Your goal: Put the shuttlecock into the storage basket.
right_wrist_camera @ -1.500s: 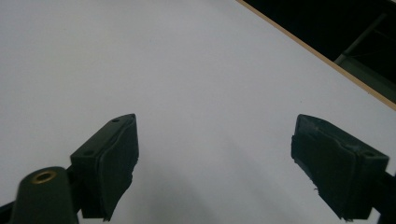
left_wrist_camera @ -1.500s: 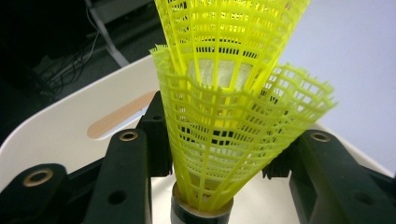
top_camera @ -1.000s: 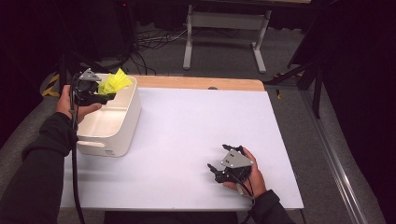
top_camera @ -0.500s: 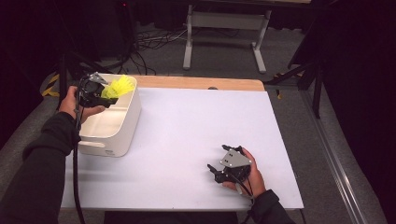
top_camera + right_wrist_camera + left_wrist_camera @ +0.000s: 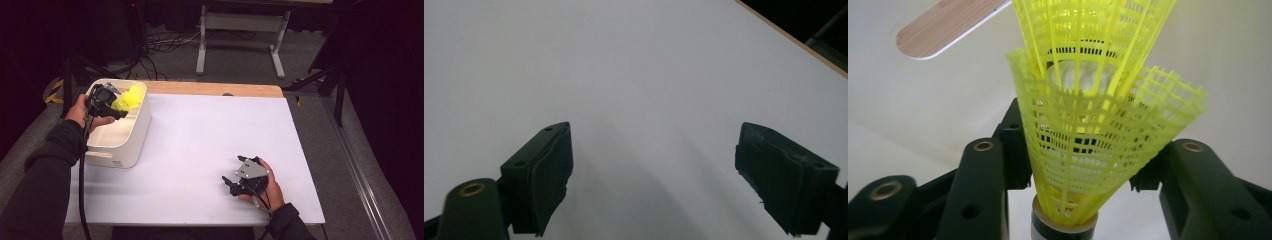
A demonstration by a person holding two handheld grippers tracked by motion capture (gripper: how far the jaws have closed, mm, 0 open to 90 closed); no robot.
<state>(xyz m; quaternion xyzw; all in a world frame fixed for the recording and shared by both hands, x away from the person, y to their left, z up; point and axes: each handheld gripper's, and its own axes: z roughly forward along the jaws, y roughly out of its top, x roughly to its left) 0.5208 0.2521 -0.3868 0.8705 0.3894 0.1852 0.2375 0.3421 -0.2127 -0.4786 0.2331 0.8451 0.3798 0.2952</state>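
Left gripper (image 5: 107, 100) hovered over white bin (image 5: 135, 145), yellow plastic shuttlecocks (image 5: 1093, 125), two nested, between its jaws; jaws just opening, skirt apparently touching both pads. Risk: light shuttlecocks might snag on pads, tip past bin rim. Right gripper (image 5: 235, 182) lay on white desk (image 5: 200, 140), jaws wide, empty, well apart. Nothing blocked drop.

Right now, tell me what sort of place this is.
Probably a lab or recording studio: a white-topped table ringed by dark curtains, loose cables on the grey floor, and a metal stand behind.
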